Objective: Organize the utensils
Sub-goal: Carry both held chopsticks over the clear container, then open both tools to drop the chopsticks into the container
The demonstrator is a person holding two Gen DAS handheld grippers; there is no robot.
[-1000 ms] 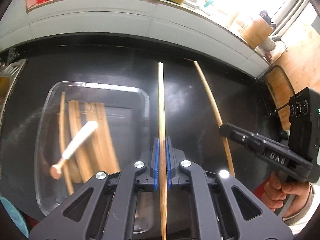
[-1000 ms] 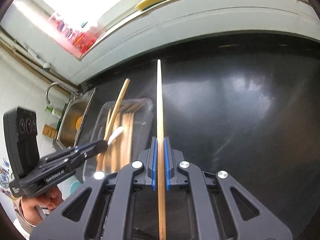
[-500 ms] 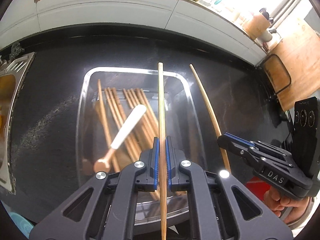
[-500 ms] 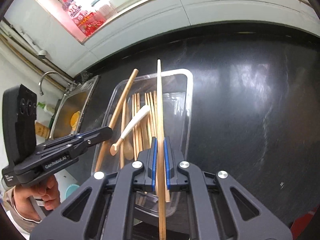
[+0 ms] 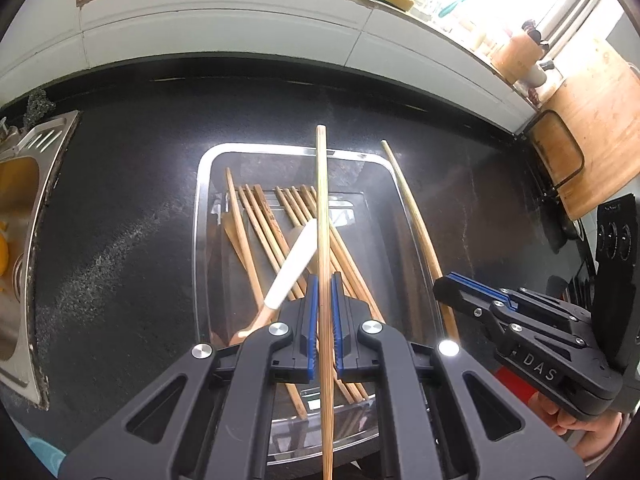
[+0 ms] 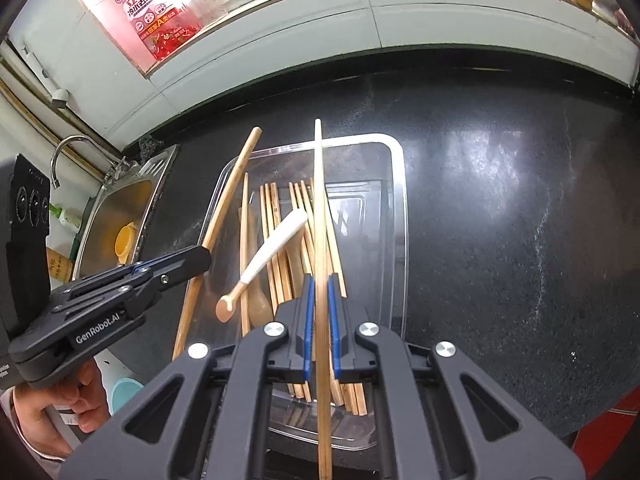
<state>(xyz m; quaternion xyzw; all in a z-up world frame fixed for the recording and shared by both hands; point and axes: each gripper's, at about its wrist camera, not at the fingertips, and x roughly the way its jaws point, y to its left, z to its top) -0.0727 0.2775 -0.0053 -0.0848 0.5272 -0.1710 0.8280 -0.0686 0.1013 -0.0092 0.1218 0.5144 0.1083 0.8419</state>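
"GenRobot.AI" fingers (image 6: 192, 258) pinching chopstick (image 6: 224, 216)

Both wrist cams look steeply down past their tongs, close above the same clear tray (image 5: 202, 216) (image 6: 402, 208) from opposite sides.

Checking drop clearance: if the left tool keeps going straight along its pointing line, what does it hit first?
Probably the chopsticks piled in the clear tray, just ahead of the left tool, which is shut on its own chopstick. Depth is unclear in fisheye.

Both held chopsticks (image 5: 323, 216) (image 6: 319, 216) run off the bottom edge; jaws hide the tray's (image 5: 199, 216) near contents.
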